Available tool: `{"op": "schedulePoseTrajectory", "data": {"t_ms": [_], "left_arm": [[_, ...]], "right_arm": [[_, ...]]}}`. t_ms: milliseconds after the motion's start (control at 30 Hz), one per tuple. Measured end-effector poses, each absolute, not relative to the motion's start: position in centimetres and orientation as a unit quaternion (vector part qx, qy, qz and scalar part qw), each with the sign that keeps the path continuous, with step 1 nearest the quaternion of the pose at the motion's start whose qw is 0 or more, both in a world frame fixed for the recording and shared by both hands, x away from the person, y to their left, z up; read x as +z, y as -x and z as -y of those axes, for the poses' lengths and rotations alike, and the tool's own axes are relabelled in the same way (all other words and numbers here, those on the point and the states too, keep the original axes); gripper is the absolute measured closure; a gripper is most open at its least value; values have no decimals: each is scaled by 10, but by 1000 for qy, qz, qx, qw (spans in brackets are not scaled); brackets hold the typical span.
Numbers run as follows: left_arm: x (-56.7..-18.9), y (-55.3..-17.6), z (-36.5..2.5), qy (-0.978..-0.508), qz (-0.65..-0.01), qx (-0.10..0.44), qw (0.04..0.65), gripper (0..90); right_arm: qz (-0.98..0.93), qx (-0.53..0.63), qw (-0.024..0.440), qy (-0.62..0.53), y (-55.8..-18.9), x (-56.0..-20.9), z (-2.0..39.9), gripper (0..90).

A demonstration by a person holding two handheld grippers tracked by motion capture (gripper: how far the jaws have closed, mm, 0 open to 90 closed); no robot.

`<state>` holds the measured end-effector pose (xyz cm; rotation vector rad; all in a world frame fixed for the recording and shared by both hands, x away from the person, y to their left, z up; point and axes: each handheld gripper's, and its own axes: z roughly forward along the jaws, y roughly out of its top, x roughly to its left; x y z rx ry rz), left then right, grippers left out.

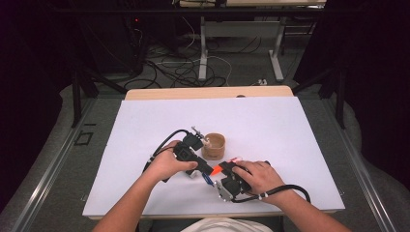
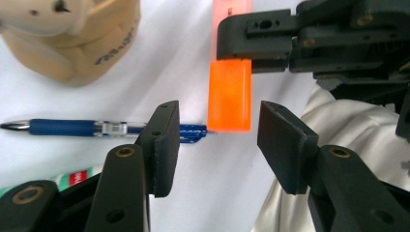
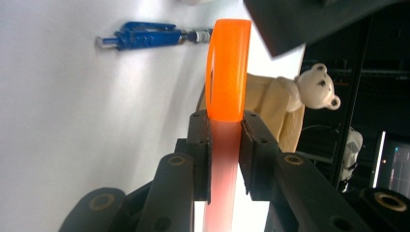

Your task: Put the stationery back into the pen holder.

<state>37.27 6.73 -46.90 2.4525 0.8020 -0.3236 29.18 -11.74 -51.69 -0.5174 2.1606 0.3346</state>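
Note:
My right gripper (image 3: 226, 125) is shut on a highlighter with a pale pink barrel (image 3: 223, 159) and an orange cap (image 3: 227, 67). The cap sticks out past the pads. In the left gripper view the orange cap (image 2: 229, 94) hangs between the jaws of my left gripper (image 2: 217, 145), which stand open with a gap on each side of it. From above, the two grippers meet at the orange cap (image 1: 215, 169) near the table's front edge, the left gripper (image 1: 205, 169) on its left and the right gripper (image 1: 223, 169) on its right.
A tan cup (image 1: 213, 146) with a small white bear figure (image 3: 316, 87) stands just behind the grippers. A blue pen (image 2: 63, 127) lies on the white table sheet (image 1: 290, 145) under the cap. A green and white pen (image 2: 72, 178) lies beside the left jaw.

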Motion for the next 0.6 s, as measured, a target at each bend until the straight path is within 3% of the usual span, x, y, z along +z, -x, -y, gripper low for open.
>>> {"op": "schedulePoseTrajectory", "data": {"t_ms": [300, 600], "left_arm": [[-470, -373, -83, -899, -316, -82, 292, 445], [-480, -378, -97, -902, -315, -4, 295, 401]], "right_arm": [[-872, 177, 431, 154, -300, -511, 125, 767], [-875, 239, 412, 86, -308, -501, 130, 767]]}}
